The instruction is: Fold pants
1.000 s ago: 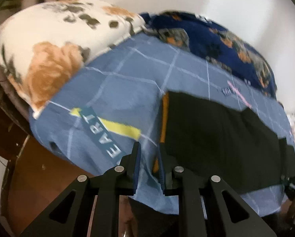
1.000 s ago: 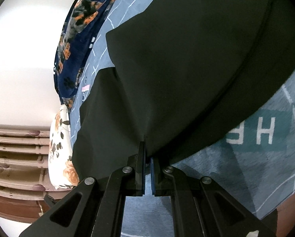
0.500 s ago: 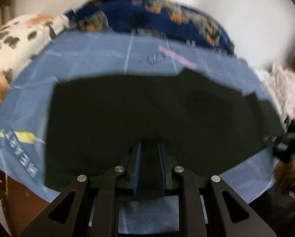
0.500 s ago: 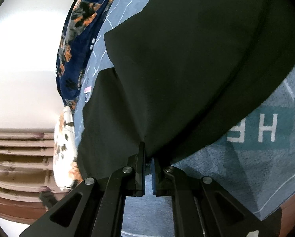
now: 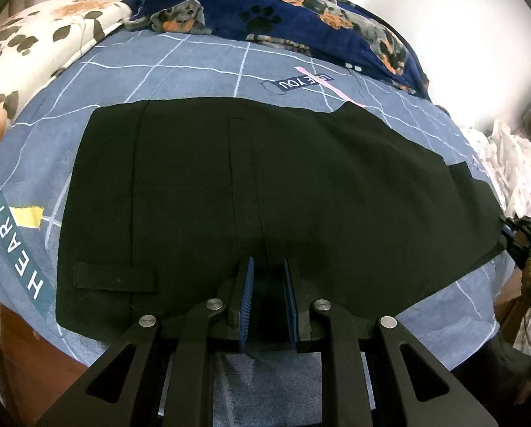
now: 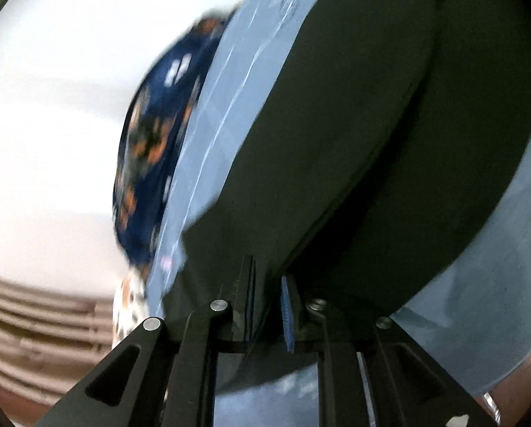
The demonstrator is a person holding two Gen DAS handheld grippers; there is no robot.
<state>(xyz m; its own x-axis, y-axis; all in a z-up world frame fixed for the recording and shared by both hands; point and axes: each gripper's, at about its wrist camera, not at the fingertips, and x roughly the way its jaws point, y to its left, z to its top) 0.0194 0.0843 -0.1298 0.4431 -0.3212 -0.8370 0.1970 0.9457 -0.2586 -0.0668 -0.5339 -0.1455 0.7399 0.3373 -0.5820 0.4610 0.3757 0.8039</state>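
Black pants (image 5: 265,185) lie flat and lengthwise across a blue checked bedsheet (image 5: 165,71). My left gripper (image 5: 268,284) sits at the pants' near edge around the middle, shut on a pinch of black cloth. At the pants' right end the right gripper (image 5: 512,236) shows small, at the cloth's corner. In the blurred right wrist view the pants (image 6: 389,124) fill the frame. The right gripper (image 6: 267,291) has its jaws opening, with black cloth between them and the blue pad (image 6: 286,306) standing bare.
A navy paw-print blanket (image 5: 301,17) runs along the bed's far side by the white wall. A white floral pillow (image 5: 34,46) lies at the left, crumpled white cloth (image 5: 510,163) at the right. Brown wood floor (image 5: 34,366) shows below the bed's near edge.
The left gripper has swung from the pants' left end to face their middle and sunk lower. The right gripper moved fast, blurring its view, and its jaws have parted.
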